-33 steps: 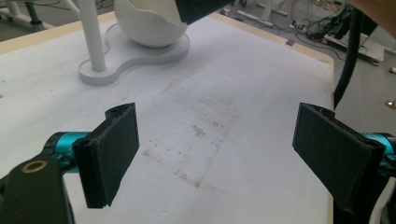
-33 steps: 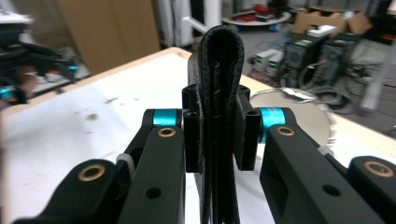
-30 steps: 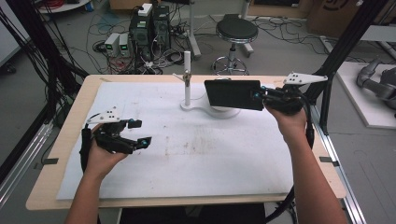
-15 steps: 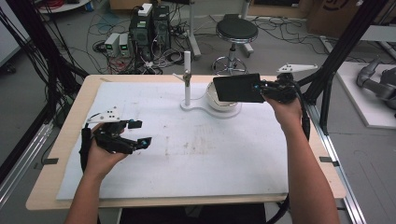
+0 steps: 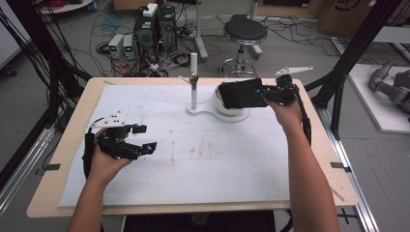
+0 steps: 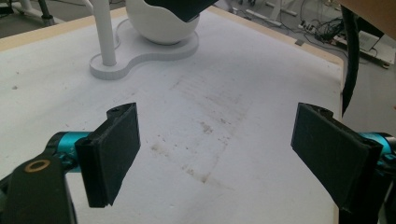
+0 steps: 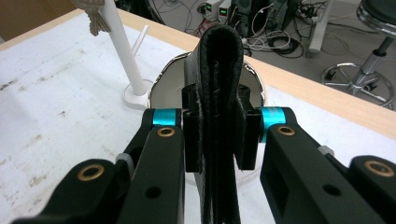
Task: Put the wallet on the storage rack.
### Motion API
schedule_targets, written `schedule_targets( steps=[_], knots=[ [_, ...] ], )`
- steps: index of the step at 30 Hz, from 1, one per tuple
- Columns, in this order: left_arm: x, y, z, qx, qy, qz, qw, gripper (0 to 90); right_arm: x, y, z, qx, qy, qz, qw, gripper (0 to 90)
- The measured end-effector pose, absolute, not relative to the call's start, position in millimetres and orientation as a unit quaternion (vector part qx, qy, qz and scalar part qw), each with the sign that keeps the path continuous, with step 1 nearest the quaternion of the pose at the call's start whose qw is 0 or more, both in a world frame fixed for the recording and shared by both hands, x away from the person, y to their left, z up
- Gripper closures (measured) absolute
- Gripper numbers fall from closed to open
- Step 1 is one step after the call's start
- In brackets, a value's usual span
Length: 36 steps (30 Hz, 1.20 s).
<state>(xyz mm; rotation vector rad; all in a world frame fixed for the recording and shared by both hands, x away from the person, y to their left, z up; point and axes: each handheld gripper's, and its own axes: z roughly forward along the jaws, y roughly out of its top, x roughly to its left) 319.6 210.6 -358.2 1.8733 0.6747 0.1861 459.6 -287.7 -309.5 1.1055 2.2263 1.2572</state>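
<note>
The right tongs (image 5: pixel 263 93) pinch a black wallet (image 5: pixel 240 94) by one end, holding it just above the white bowl (image 5: pixel 227 107). It looks like soft, folded leather: light and floppy, best gripped across the fold. The left tongs (image 5: pixel 145 137), well apart from the bowl, are spread and hold nothing.

A black wallet (image 5: pixel 240 93) is showing against a white bowl (image 5: pixel 231 107); the table (image 5: pixel 58 145) is wearing a stained white mat (image 5: pixel 203 154), tan at its edges.
</note>
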Motion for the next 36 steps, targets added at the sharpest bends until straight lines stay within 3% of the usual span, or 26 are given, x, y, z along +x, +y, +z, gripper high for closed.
schedule_targets(
  steps=[6,12,19,26,30,31,36],
  knots=[
    [319.0,207.4,-358.0,0.789,0.280,0.077,0.541,15.6,466.8,-295.7,-314.8,0.411,0.770,0.458,0.168,75.3],
    [319.0,205.7,-359.4,0.791,0.280,0.075,0.539,15.5,466.9,-296.4,-319.6,0.433,0.758,0.445,0.200,56.5],
    [318.4,208.0,-359.4,0.789,0.282,0.075,0.541,15.5,471.3,-297.8,-324.6,0.449,0.754,0.429,0.212,59.3],
    [318.3,208.9,-359.2,0.791,0.278,0.075,0.540,15.5,474.6,-296.3,-328.4,0.462,0.754,0.410,0.222,53.8],
    [318.3,209.1,-359.3,0.790,0.279,0.076,0.540,15.5,472.8,-295.7,-326.7,0.460,0.754,0.409,0.230,42.8],
    [318.4,209.4,-359.3,0.790,0.279,0.077,0.540,15.5,470.0,-295.6,-324.3,0.460,0.751,0.413,0.233,36.5],
    [318.1,208.7,-358.6,0.790,0.277,0.078,0.541,15.4,461.2,-294.4,-317.1,0.445,0.757,0.412,0.243,29.0]
  ],
)
